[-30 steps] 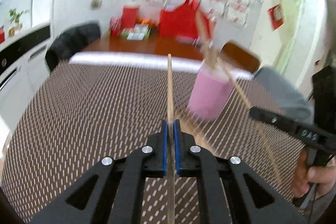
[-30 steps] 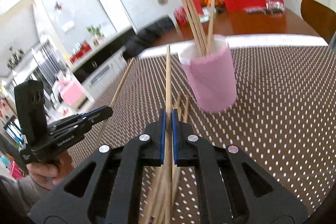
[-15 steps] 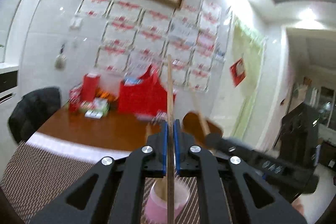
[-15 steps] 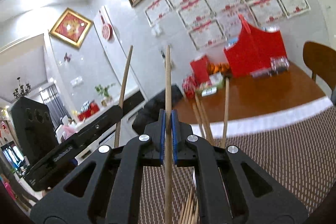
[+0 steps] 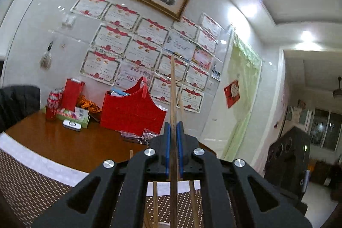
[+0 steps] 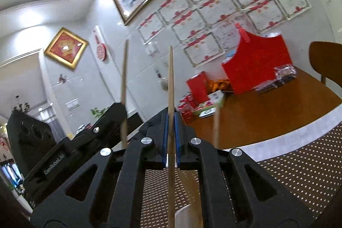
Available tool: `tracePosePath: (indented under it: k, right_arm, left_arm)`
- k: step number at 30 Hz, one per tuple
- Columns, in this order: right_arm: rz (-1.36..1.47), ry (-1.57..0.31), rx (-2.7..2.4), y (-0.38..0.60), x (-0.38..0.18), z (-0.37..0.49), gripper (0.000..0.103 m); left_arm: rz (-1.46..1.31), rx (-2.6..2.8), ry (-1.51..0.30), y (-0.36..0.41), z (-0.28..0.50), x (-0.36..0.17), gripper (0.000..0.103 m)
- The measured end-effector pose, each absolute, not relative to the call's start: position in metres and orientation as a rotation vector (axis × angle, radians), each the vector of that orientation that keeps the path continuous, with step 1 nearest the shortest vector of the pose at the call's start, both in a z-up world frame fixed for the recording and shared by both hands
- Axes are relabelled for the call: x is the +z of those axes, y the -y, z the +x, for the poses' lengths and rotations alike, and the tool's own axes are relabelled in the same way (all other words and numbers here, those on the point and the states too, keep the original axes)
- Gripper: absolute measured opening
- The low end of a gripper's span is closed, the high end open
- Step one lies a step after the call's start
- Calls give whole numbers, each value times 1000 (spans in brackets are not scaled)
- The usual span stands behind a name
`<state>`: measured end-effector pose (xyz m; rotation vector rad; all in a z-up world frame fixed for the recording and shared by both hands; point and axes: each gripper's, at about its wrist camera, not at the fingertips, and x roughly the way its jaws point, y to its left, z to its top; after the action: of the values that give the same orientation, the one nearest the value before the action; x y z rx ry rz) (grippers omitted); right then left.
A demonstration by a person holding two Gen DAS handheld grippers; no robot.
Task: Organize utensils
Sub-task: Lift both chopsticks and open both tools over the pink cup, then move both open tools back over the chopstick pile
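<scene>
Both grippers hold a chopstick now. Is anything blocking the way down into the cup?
Partly. Chopsticks already standing in the cup rise beside the right gripper's chopstick and the left gripper's chopstick. The cup itself is almost hidden.

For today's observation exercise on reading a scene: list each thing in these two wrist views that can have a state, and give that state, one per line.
Left gripper: shut on a wooden chopstick, upright.
Right gripper: shut on a second chopstick, upright.
Red basket: standing on the wooden table, open-topped.
Chopsticks below the left gripper: standing; their holder mostly hidden.
</scene>
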<state>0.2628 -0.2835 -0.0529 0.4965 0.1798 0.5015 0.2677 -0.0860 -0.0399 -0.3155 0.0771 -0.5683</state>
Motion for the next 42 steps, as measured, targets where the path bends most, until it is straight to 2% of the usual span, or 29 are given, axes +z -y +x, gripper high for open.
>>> tracePosePath:
  k: [21,23,24,25,26,28,29,31,34,37,42]
  right_arm:
    - [436,-293,426,272,-91,279,8]
    - [450,-305,422,275,-89,278,24]
    - [459,-303,416,277,-88,276,41]
    - [467,-296,409,280,-85,274,71]
    - [481,-272,414,283,-81,270,76]
    - [479,-241,396,286,-74,263,80]
    - [477,-224,392,288,-69,259,84]
    - [484,-197,379,291,-62,253,95]
    - [485,-171,356,294,-53,247,97]
    - [486,-176,343,297,-48,245,97]
    - [494,-186,331,298,-42,243,97]
  left_arm:
    - [-232,-519,-191,95,299,-74,6]
    - [-221,-524,-212,93,301,-74,7]
    - [-217,-518,-212,91,301,-73,7]
    - [-214,-514,-215,89,301,-72,10]
    - [-213,-513,-216,87,301,-71,15]
    - [-215,-503,-204,80,298,-67,39]
    - [-219,-499,-195,76,295,-63,44]
    - [-219,-493,-182,73,292,-58,61]
    - [-207,-479,-157,70,284,-48,77]
    - [-183,-455,-156,72,278,-40,82]
    - [-123,-405,-172,80,268,-31,83]
